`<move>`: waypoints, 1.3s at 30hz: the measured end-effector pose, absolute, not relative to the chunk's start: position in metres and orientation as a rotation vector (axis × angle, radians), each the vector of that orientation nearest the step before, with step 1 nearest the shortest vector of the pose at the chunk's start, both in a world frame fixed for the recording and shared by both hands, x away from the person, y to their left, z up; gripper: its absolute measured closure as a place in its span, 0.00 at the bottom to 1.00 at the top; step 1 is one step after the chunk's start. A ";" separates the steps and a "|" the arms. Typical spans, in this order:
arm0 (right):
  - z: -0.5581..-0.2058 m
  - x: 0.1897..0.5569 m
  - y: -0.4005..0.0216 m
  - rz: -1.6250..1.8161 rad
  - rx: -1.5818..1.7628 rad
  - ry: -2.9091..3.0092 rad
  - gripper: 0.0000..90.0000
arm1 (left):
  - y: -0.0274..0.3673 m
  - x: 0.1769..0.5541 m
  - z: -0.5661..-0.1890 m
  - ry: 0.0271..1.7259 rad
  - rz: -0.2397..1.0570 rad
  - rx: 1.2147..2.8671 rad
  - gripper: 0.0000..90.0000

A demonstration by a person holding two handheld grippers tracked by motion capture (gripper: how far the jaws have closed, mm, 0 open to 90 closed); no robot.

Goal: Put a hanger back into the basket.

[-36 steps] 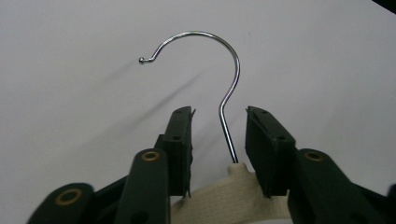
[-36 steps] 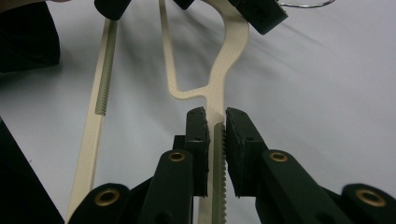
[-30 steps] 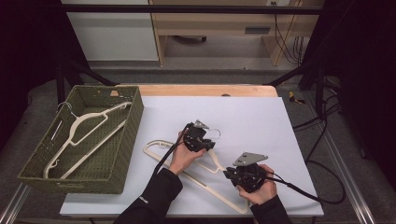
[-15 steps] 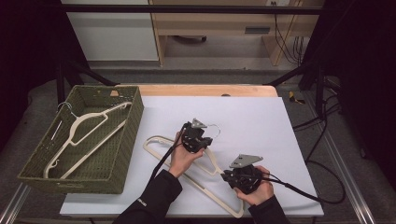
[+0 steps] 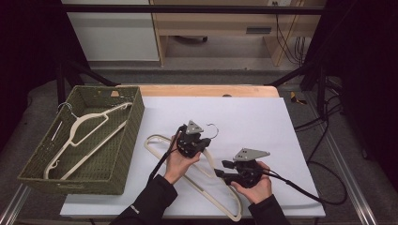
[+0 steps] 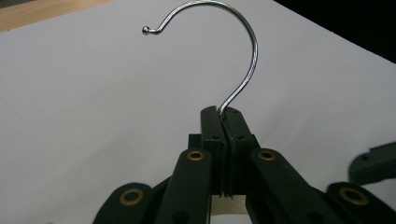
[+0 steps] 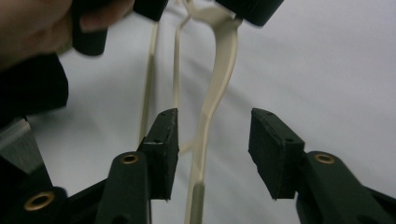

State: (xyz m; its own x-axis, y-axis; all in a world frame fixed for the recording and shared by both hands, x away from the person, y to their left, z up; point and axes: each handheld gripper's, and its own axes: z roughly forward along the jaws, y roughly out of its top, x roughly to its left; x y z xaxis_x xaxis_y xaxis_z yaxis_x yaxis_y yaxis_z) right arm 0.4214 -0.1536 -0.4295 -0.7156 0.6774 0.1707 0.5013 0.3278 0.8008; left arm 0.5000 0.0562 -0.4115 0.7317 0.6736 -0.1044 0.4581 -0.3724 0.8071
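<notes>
- Lowest in the high view, two dark sleeves entered from the bottom edge, each hand wrapped around a black, angular gripper with a trailing cable.
- The right gripper (image 5: 224,169), right of centre near the bottom, carried a grey three-cornered plate on top. In the right gripper view its two blocky black jaws stood apart, having just been opening, and the smooth cream arm of the hanger (image 7: 219,84) ran between them without either pad pressing on it.
- That cream hanger (image 5: 159,145) lay mostly flat on the white table (image 5: 263,117), its slim, curved plastic frame stretching from the middle of the high view down towards the bottom edge.
- The left gripper (image 5: 202,141), just left of centre, also bore a grey triangular plate. In the left gripper view its jaws were pressed flat together, clamping the base of the hanger's thin, shiny metal hook (image 6: 233,56), which rose from the pads and curled over to a small ball tip at the upper left of that frame.
- The table top looked matt, smooth and pale, with a strip of light wood along its far edge.
- At the left of the high view sat a rectangular olive-green woven basket (image 5: 117,154) with a coarse, ribbed weave.
- Inside it lay a second cream hanger (image 5: 89,126) of the same slender shape, slanting across the basket floor, its wire hook at the upper left corner.
</notes>
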 end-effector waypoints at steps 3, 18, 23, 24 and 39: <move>-0.430 0.432 -0.150 1.404 1.103 2.370 0.62 | 0.059 0.496 -0.407 0.839 0.316 2.040 0.98; -0.437 0.457 -0.127 1.495 1.238 2.481 0.91 | 0.072 0.480 -0.397 0.731 0.356 2.021 0.93; -0.433 0.456 -0.127 1.588 1.273 2.485 0.96 | 0.096 0.470 -0.380 0.689 0.381 1.968 0.70; -0.432 0.456 -0.127 1.609 1.265 2.483 0.97 | 0.102 0.467 -0.376 0.683 0.388 1.960 0.65; -0.401 0.441 -0.148 1.689 1.009 2.519 0.97 | 0.168 0.434 -0.375 0.631 0.361 1.966 0.21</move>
State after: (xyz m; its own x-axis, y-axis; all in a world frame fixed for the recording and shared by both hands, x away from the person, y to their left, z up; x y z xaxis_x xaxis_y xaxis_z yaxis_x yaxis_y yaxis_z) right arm 0.4410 -0.1480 -0.4014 -0.7992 0.4686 0.3765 0.5263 0.2427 0.8150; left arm 0.4345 0.1685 -0.3749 0.8194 0.5730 -0.0179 0.2750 -0.3654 0.8893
